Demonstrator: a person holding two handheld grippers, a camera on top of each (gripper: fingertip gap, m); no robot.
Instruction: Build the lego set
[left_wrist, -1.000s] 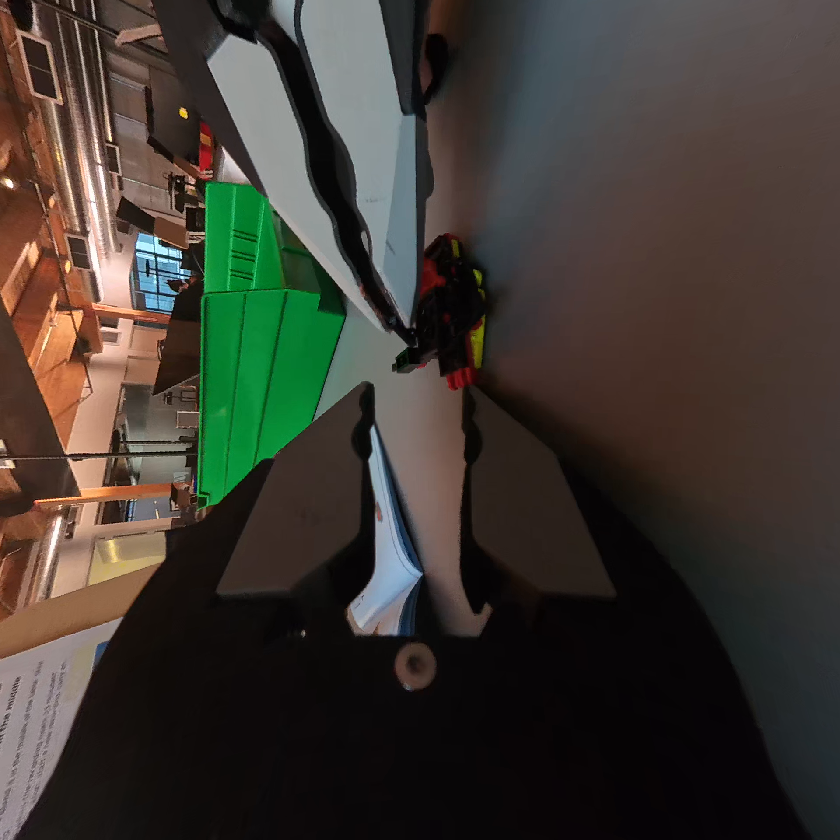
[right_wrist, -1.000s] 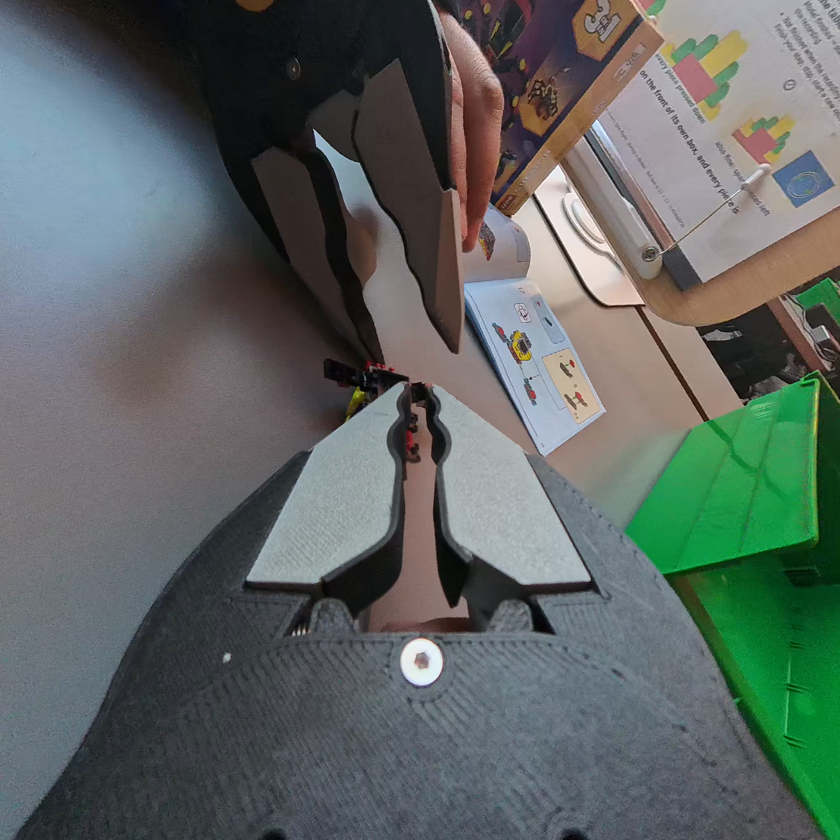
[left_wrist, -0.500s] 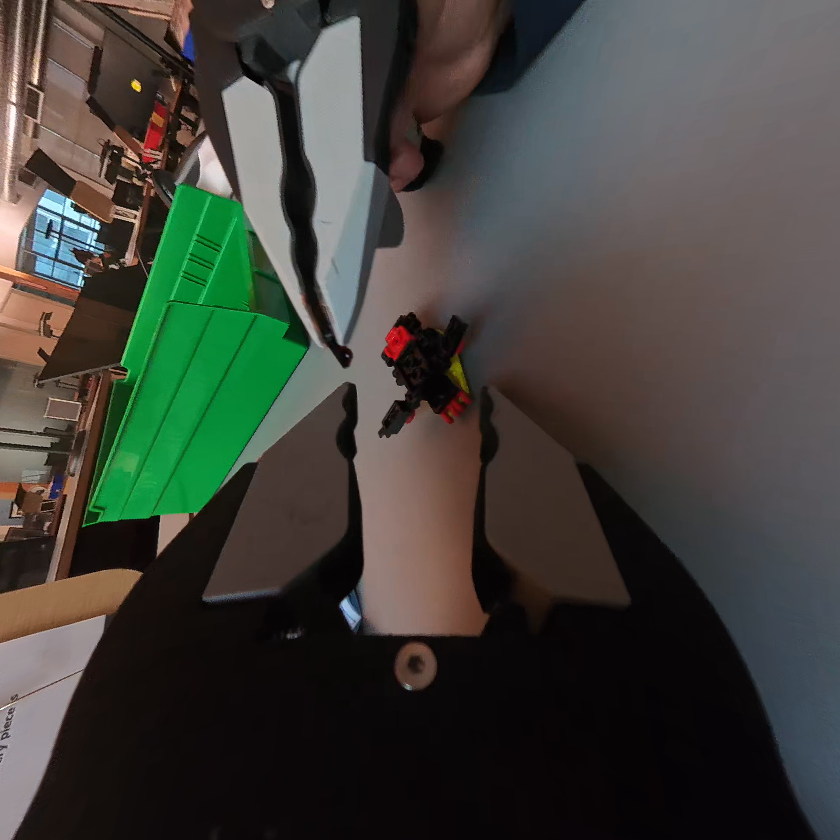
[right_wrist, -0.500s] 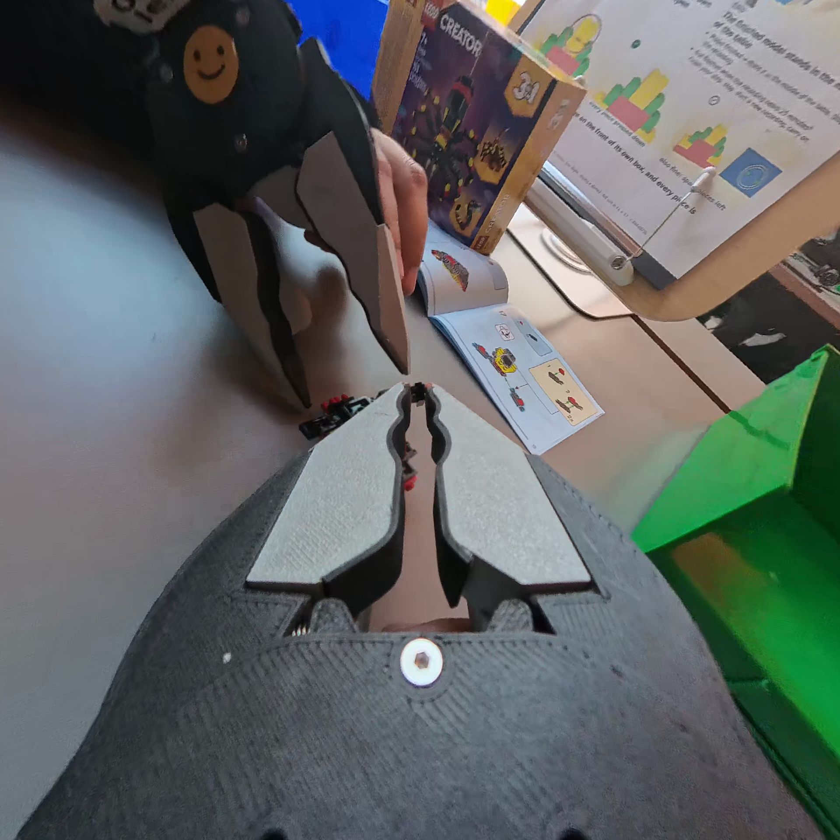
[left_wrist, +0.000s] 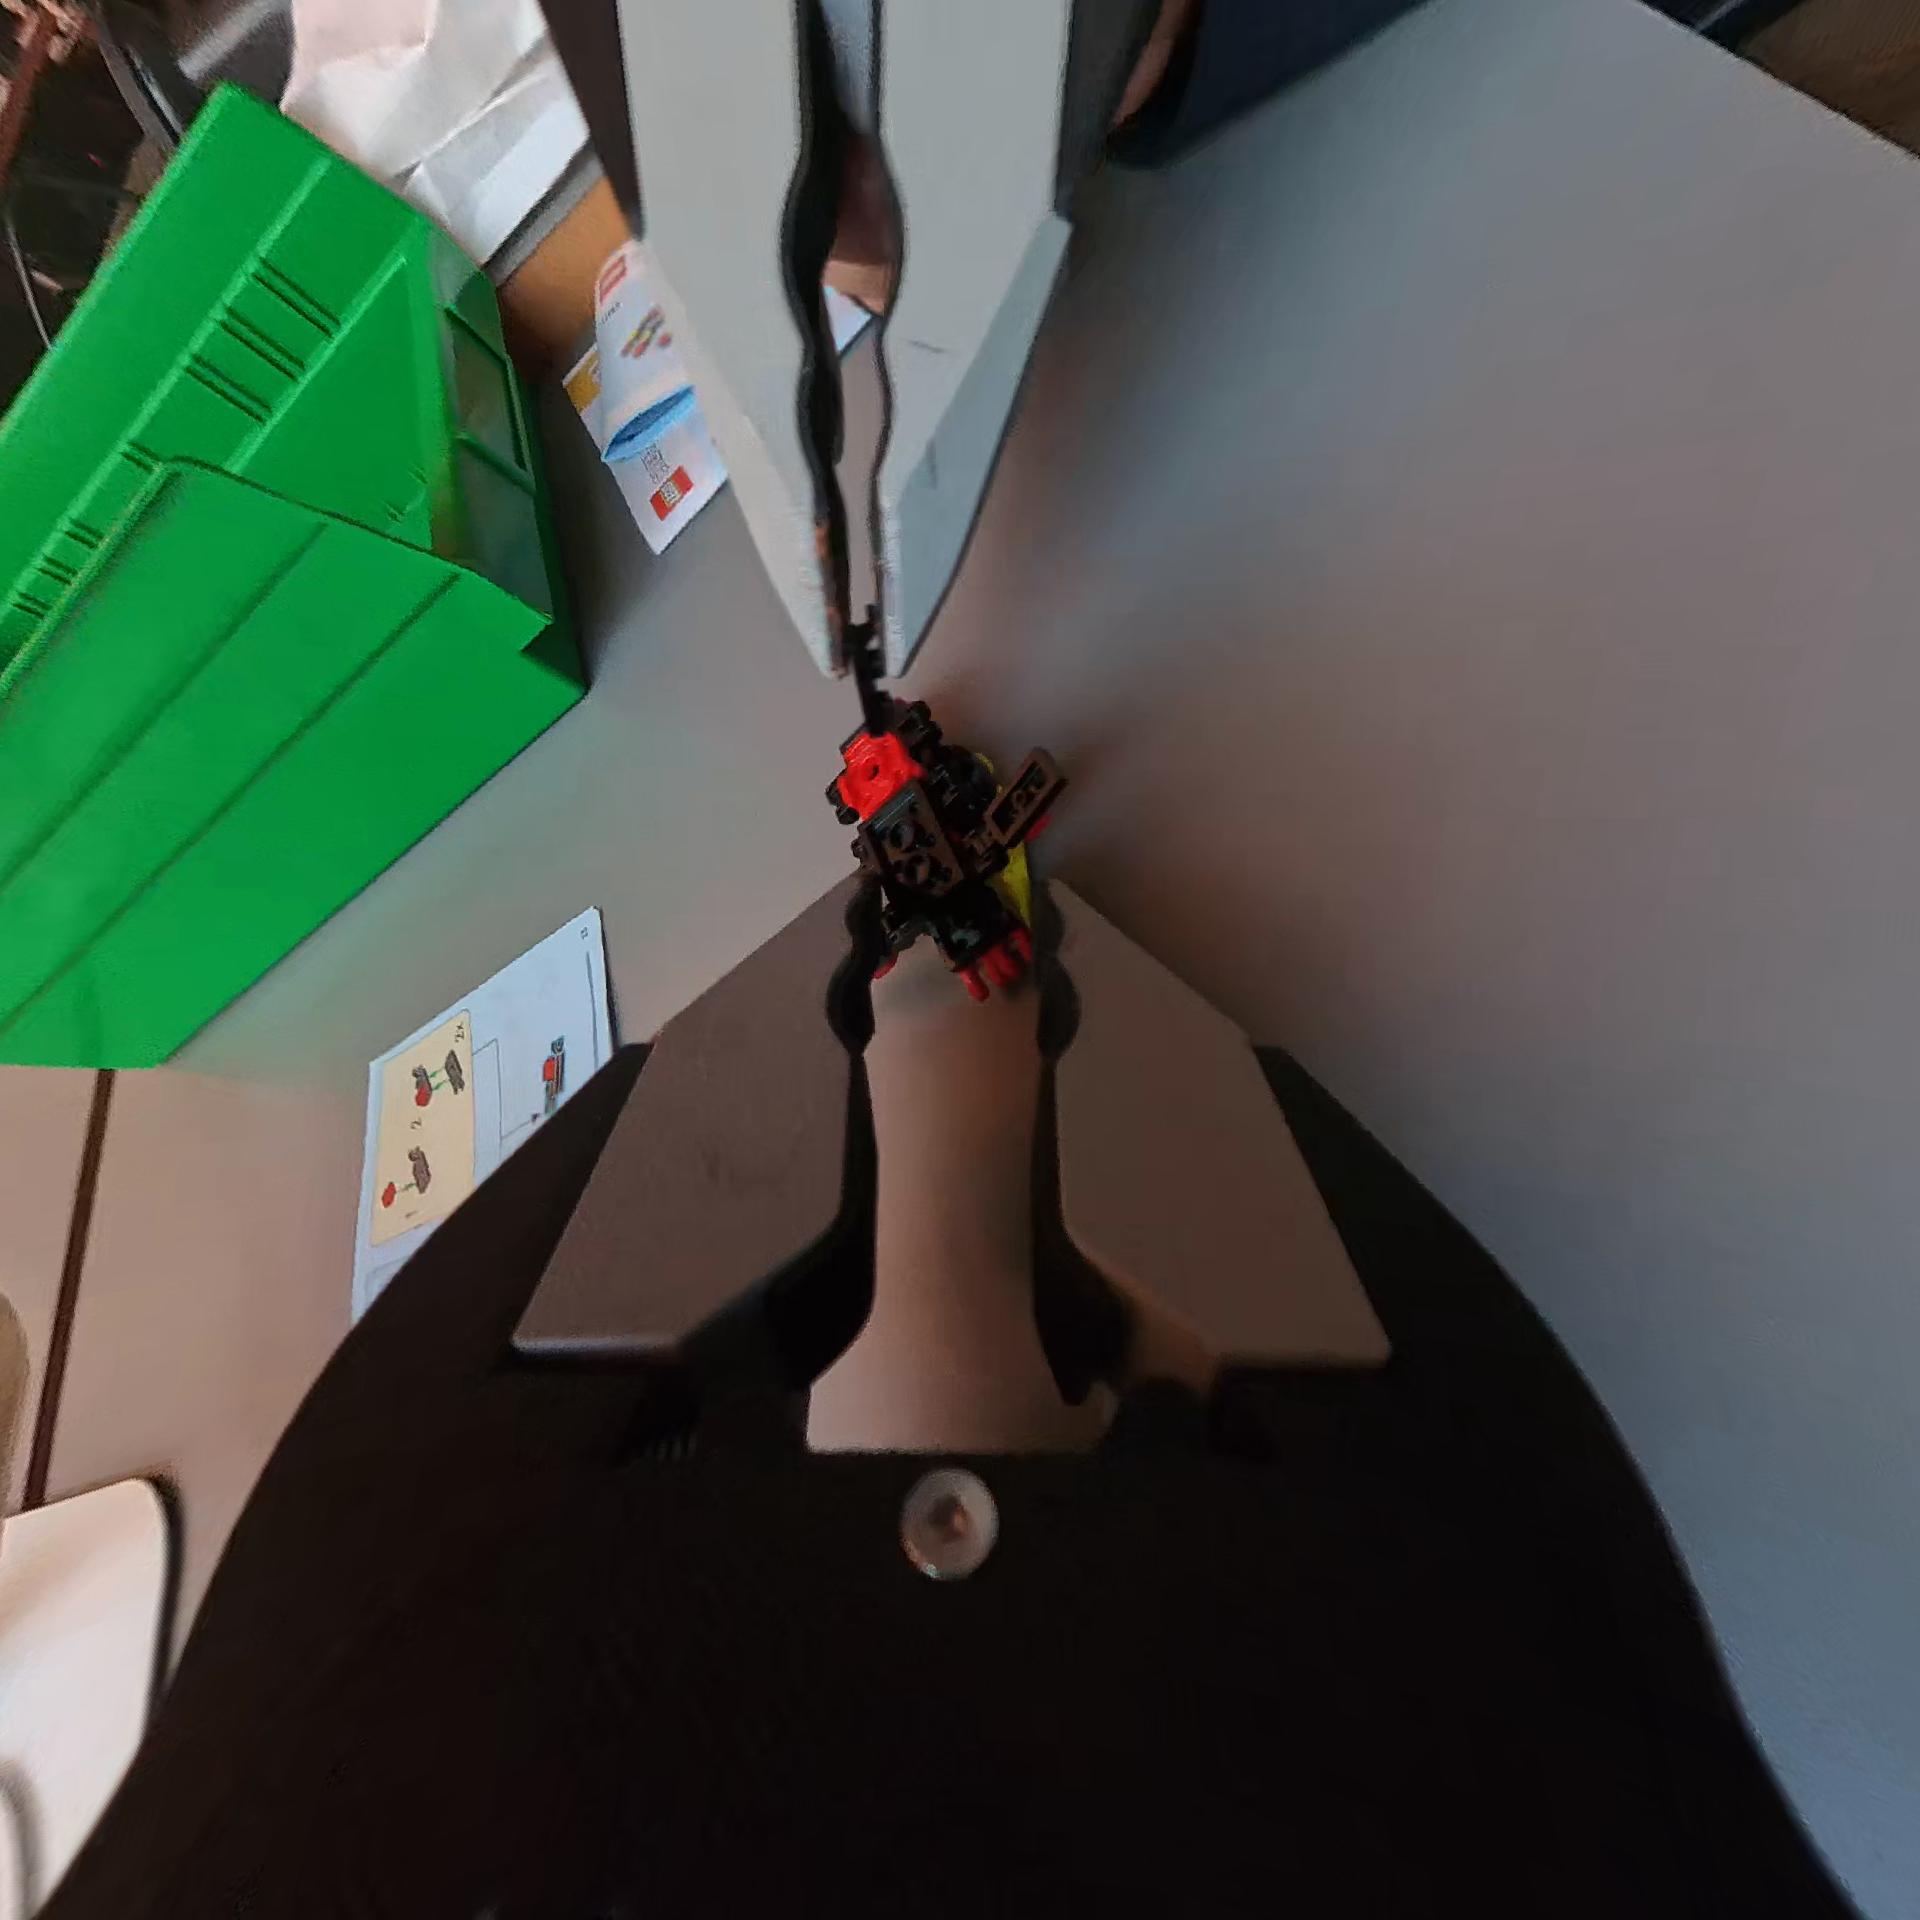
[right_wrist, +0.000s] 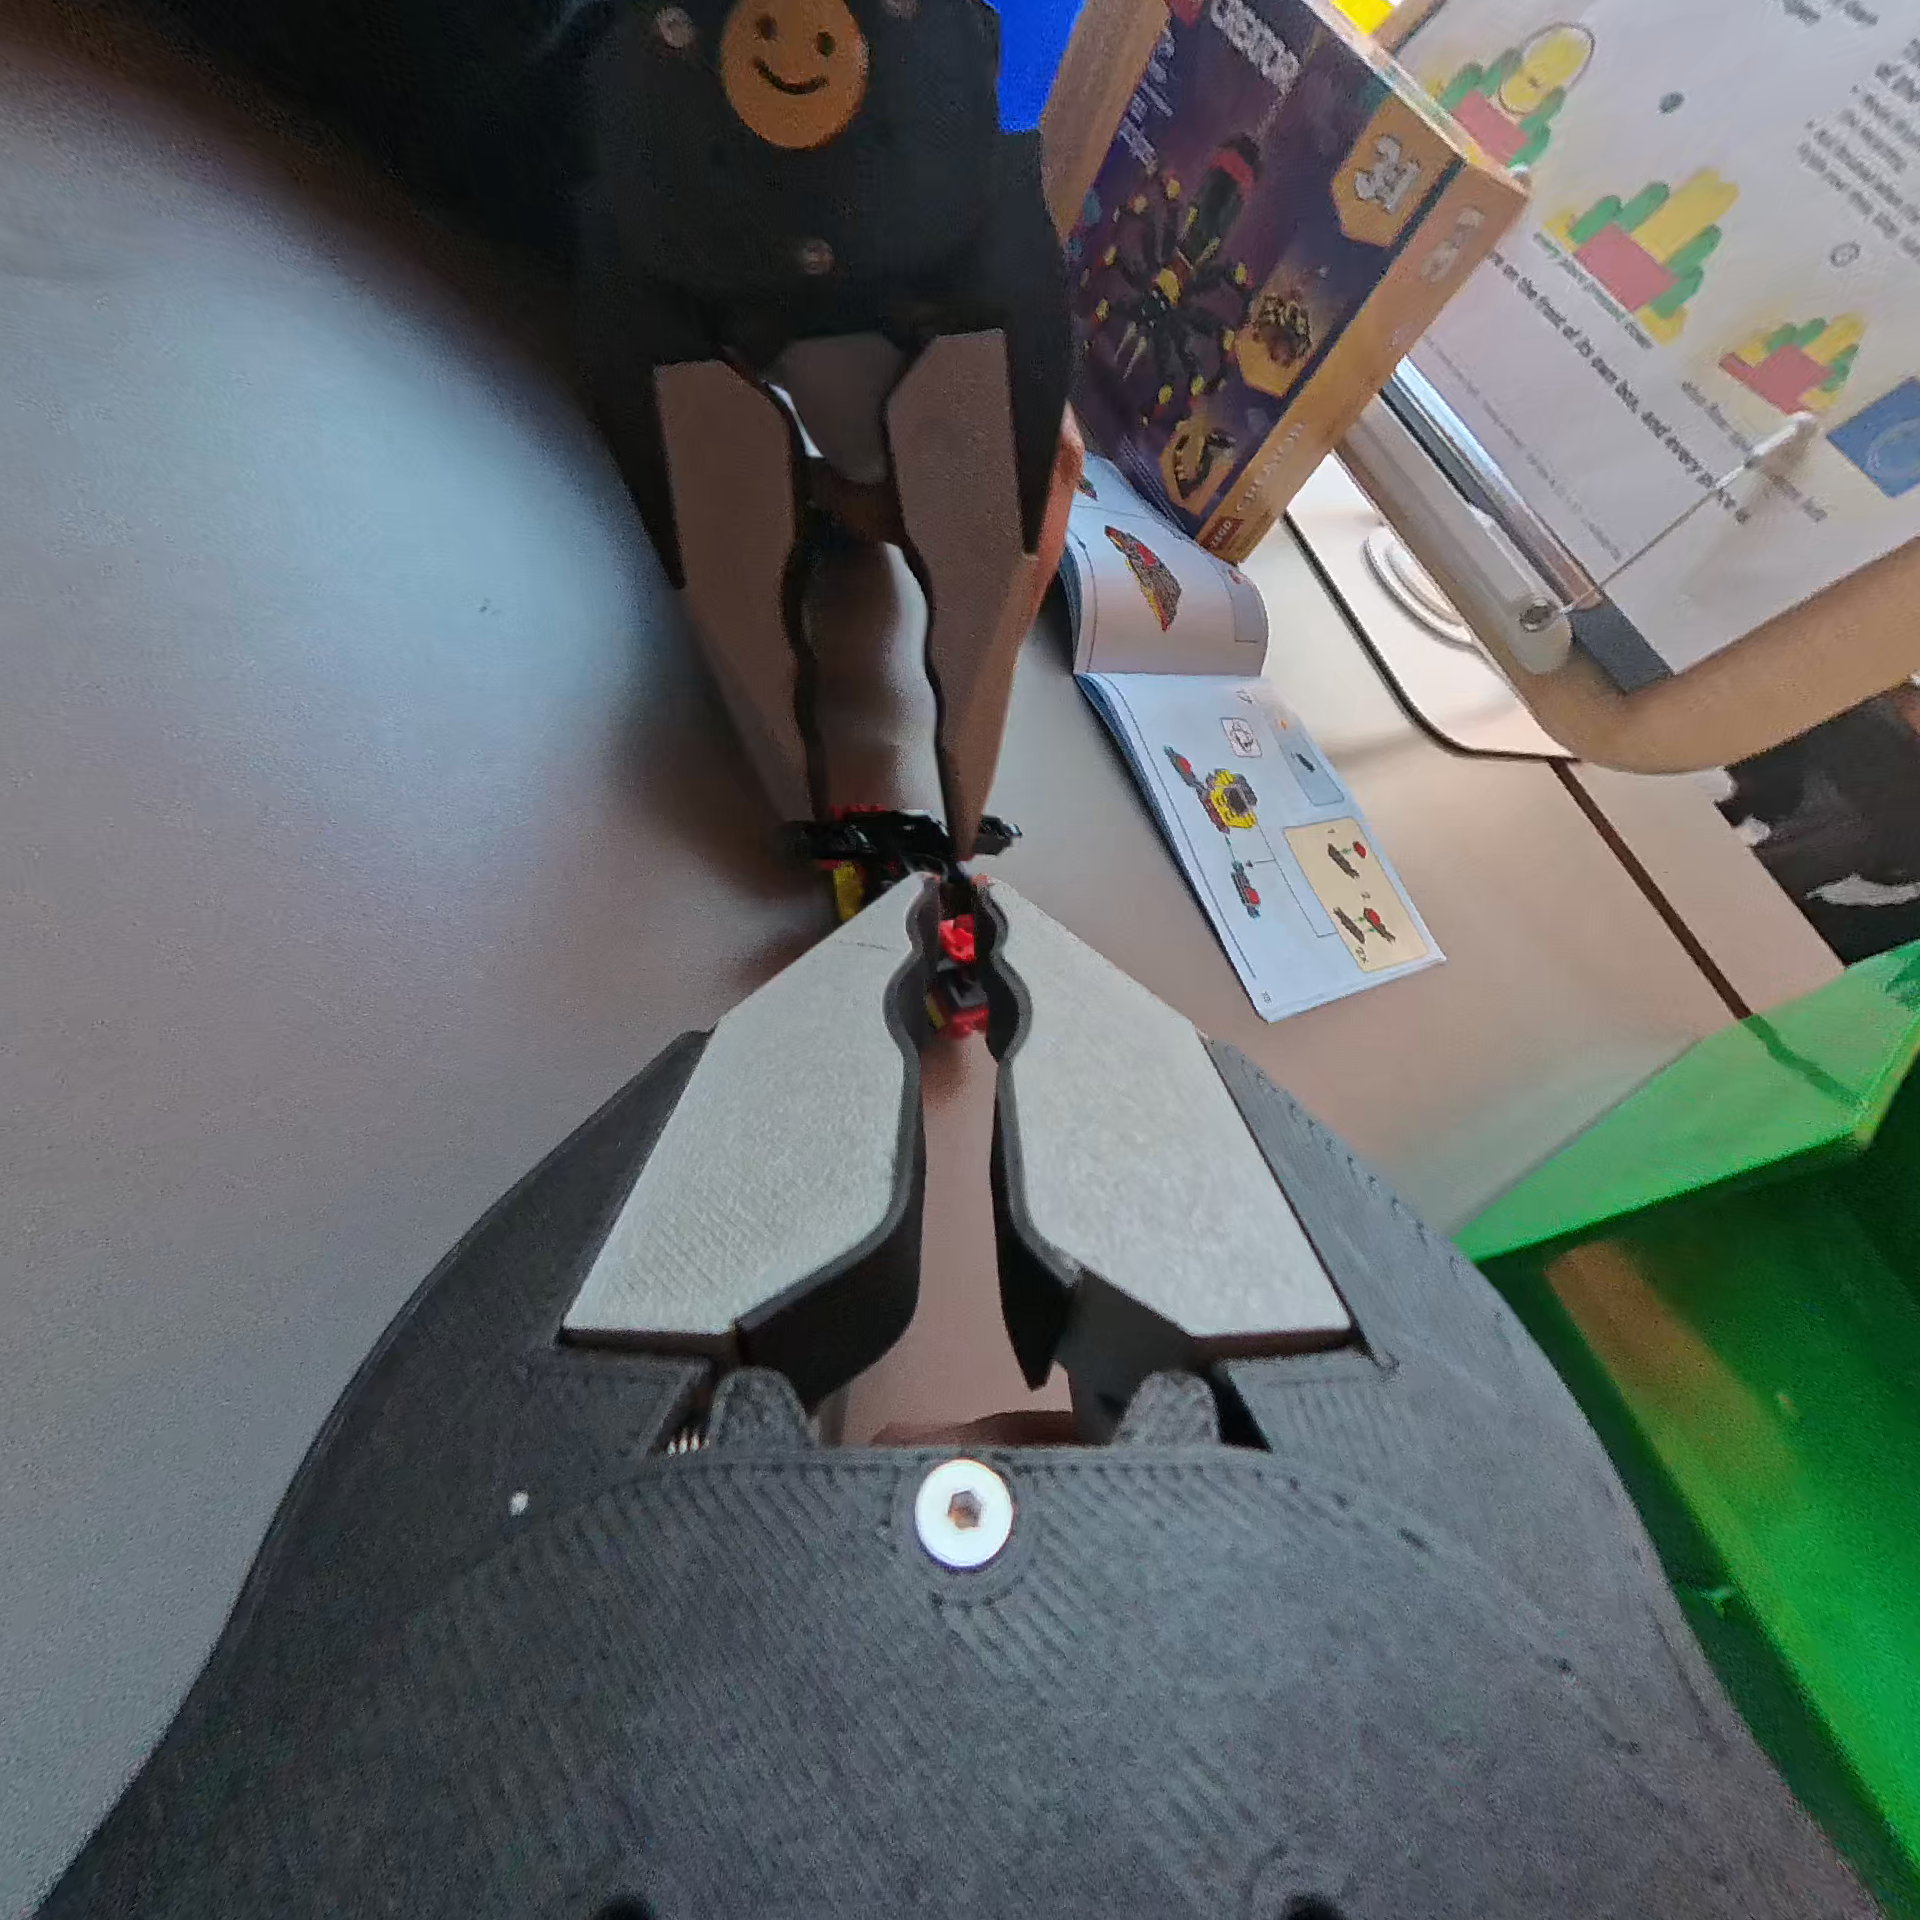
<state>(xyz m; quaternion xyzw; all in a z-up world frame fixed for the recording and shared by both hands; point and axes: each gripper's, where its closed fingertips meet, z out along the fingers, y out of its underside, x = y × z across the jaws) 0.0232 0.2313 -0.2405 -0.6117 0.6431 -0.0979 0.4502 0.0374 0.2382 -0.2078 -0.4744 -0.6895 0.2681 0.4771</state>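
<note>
A small black, red and yellow lego model (left_wrist: 925, 821) rests on the grey table (left_wrist: 1455, 727). My left gripper (left_wrist: 951, 914) has its fingers on either side of the model's near end, close against it. My right gripper (right_wrist: 954, 894) is shut on a small black and red piece (right_wrist: 956, 966) and holds it at the model's far end (right_wrist: 883, 836). In the left wrist view the right gripper (left_wrist: 862, 655) comes in from above, and a thin black part sticks out of its tips onto the model. In the right wrist view the left gripper (right_wrist: 888, 831) straddles the model.
Green bins (left_wrist: 260, 623) stand on the left, also seen in the right wrist view (right_wrist: 1714, 1247). An open instruction booklet (right_wrist: 1278, 831) lies beside the model, with the lego box (right_wrist: 1247, 260) and a clipboard sheet (right_wrist: 1714, 260) behind it. A paper leaflet (left_wrist: 644, 416) lies by the bins. The tips of one gripper are about 4 centimeters away from the tips of the other.
Both grippers have swung to face each other over the model. The left fingers have narrowed around the model's end. The right gripper has brought its piece up to the model.
</note>
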